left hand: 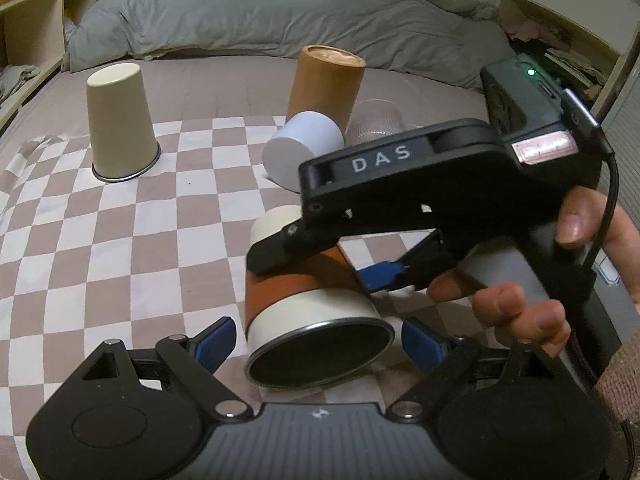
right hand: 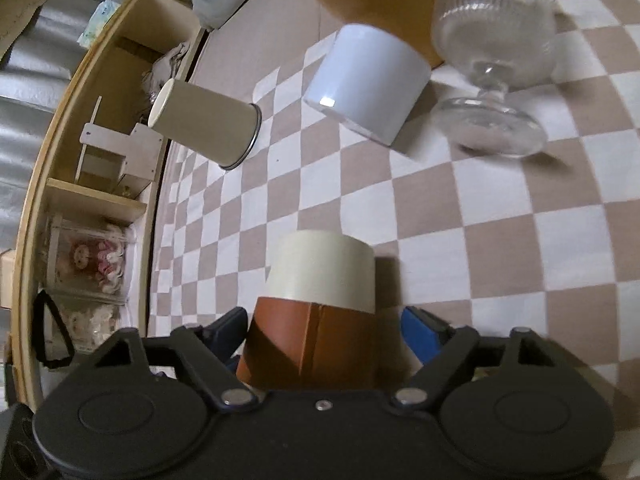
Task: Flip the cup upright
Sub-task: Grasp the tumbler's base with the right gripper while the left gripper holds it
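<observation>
I see the brown-banded cup (left hand: 316,312) lying sideways at lower centre, my right tool (right hand: 324,340) pinching its band, my left tool (left hand: 316,340) spread around its rim.

- The bed (left hand: 240,88) carries everything; a brown-and-white checked cloth (left hand: 120,220) covers its near part, plain mauve sheet beyond.
- A grey duvet (left hand: 280,12) lies bunched along the top of the frame.
- A cream cup (left hand: 120,120) stands mouth down on the cloth at upper left.
- At upper centre a white cup (left hand: 300,152) lies tipped beside an orange-brown tumbler (left hand: 326,84).
- A ribbed glass goblet (right hand: 492,60) stands mouth down, just beside them.
</observation>
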A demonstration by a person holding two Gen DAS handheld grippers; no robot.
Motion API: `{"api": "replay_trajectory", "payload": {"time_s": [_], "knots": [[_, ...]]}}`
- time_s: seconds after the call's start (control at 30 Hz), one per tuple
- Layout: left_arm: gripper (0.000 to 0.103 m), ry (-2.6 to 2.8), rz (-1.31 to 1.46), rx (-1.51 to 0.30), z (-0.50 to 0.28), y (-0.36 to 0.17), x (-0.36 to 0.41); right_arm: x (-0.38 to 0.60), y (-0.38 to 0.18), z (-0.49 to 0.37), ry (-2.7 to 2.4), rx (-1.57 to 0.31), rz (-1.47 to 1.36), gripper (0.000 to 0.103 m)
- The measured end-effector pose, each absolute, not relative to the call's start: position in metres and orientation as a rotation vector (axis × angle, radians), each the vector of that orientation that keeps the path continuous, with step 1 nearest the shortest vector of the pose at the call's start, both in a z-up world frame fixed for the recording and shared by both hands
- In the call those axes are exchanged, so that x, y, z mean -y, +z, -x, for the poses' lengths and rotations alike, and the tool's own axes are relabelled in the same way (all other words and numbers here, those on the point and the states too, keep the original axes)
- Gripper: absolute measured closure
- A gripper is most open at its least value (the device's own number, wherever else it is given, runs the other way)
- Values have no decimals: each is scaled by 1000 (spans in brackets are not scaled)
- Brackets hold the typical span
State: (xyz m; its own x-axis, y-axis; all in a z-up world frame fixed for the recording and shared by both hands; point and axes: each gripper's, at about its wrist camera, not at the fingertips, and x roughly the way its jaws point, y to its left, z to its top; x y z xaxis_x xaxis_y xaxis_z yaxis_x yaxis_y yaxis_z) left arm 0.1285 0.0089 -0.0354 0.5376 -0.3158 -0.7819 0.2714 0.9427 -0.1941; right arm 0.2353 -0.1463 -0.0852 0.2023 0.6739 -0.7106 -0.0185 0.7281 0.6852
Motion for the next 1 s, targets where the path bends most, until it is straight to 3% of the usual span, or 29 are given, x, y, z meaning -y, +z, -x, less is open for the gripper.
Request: {"api": "replay_trajectory", "payload": {"time_s": [0.07, 0.63, 1.0], "knots": [[14, -355, 47, -934, -127, -34, -9, 144, -86, -235, 554, -1284, -628, 30], [13, -413, 84, -886, -113, -22, -8, 196, -70, -204, 394, -1157, -587, 31], [13, -451, 75, -855, -111, -25, 8, 258, -93, -161, 128, -1109, -956, 31]]}}
